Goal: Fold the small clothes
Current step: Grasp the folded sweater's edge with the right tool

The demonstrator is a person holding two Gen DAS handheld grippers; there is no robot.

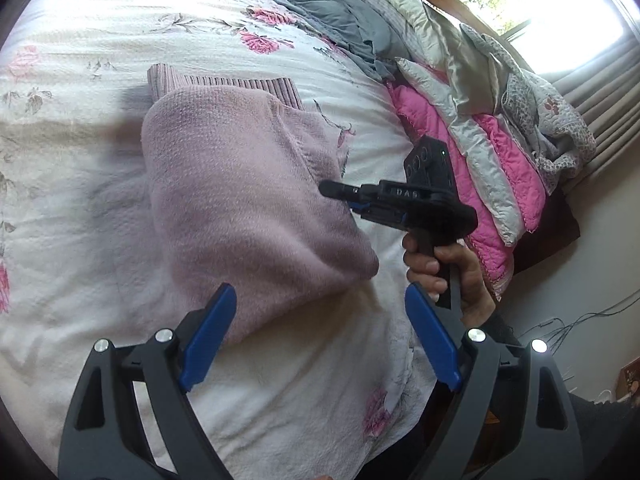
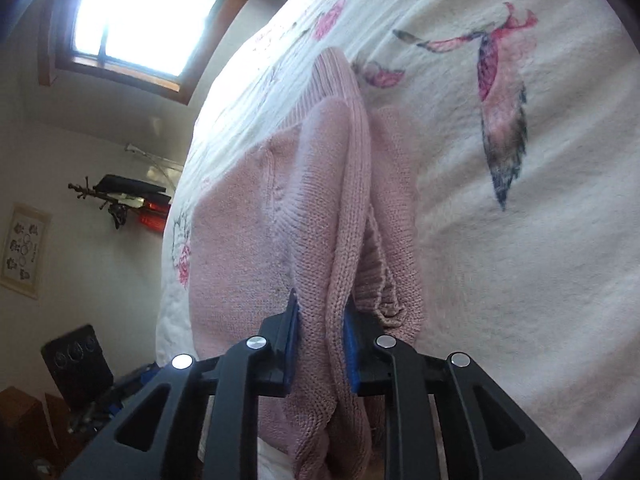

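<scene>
While the pale pink knitted sweater (image 1: 240,200) lies partly folded on the white bedspread printed with pink flowers (image 1: 100,32), the two tools stand in different states. The left gripper (image 1: 320,344) has its jaws spread wide and holds nothing; its blue pads (image 1: 210,336) hover above the near edge of the sweater, with bare bedspread showing between them. The right gripper (image 2: 320,344) has its jaws drawn close together on a bunched ridge of the sweater's knit, which rises between the two blue pads (image 2: 294,344) and fills the gap.

In the left wrist view, the right gripper (image 1: 352,200) enters from the right side, and its tip meets the right edge of the sweater. A hand (image 1: 444,276) grips its handle below. The sweater's ribbed hem (image 1: 224,84) lies flat at the far end, partly covered by a folded upper layer.

On the far right of the bed sits a heap of grey, white and bright pink quilted bedding (image 1: 472,120). Beyond it, a bright window with a wooden frame (image 1: 540,8) admits daylight.
</scene>
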